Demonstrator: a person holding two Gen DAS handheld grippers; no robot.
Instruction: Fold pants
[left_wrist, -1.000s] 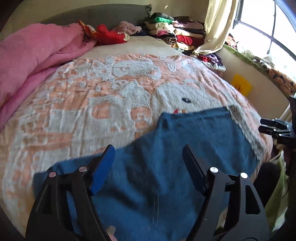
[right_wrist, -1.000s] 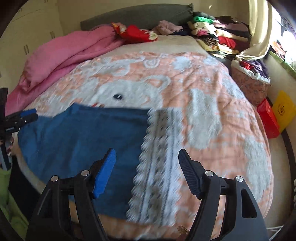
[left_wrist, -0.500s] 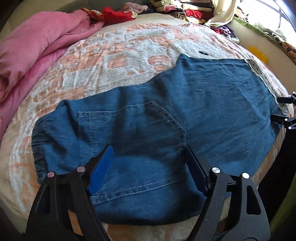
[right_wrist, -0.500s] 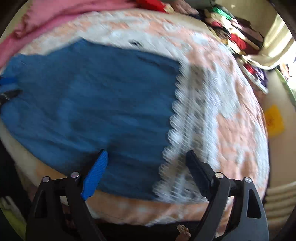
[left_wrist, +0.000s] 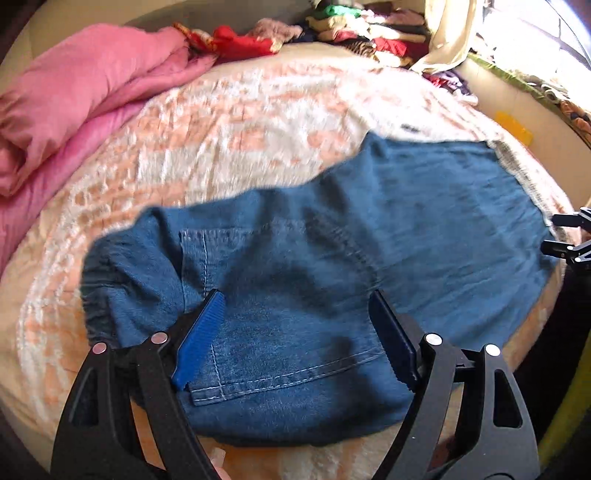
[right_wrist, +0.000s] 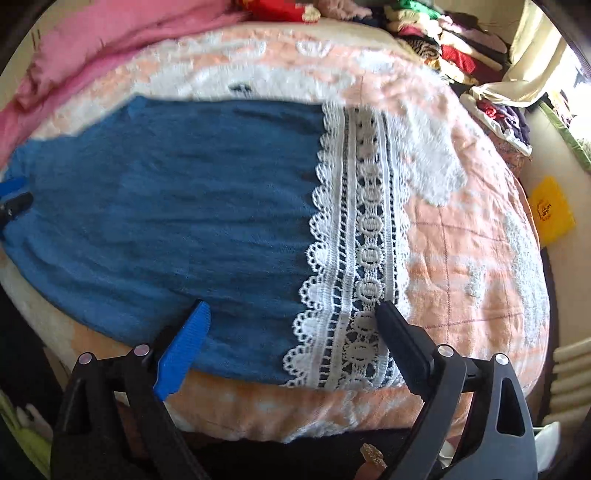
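Note:
Blue denim pants (left_wrist: 332, 266) lie flat across the near edge of the bed, waistband at the left, back pocket (left_wrist: 280, 310) up. The leg ends carry a white lace hem (right_wrist: 365, 236) at the right. My left gripper (left_wrist: 295, 295) is open and empty, just above the pocket area near the waist. My right gripper (right_wrist: 291, 306) is open and empty, over the near edge of the leg beside the lace hem. The pants also show in the right wrist view (right_wrist: 166, 206). The right gripper's tips show at the left wrist view's right edge (left_wrist: 569, 236).
The pants rest on a peach and white patterned bedspread (left_wrist: 240, 122). A pink duvet (left_wrist: 74, 92) is bunched at the far left. Stacked folded clothes (right_wrist: 443, 40) sit at the far right of the bed. A yellow object (right_wrist: 550, 210) lies beside the bed.
Both grippers dipped toward the pants. The left now hovers over the pocket near the waistband. The right has settled over the leg's near edge by the lace hem. Both stayed open.

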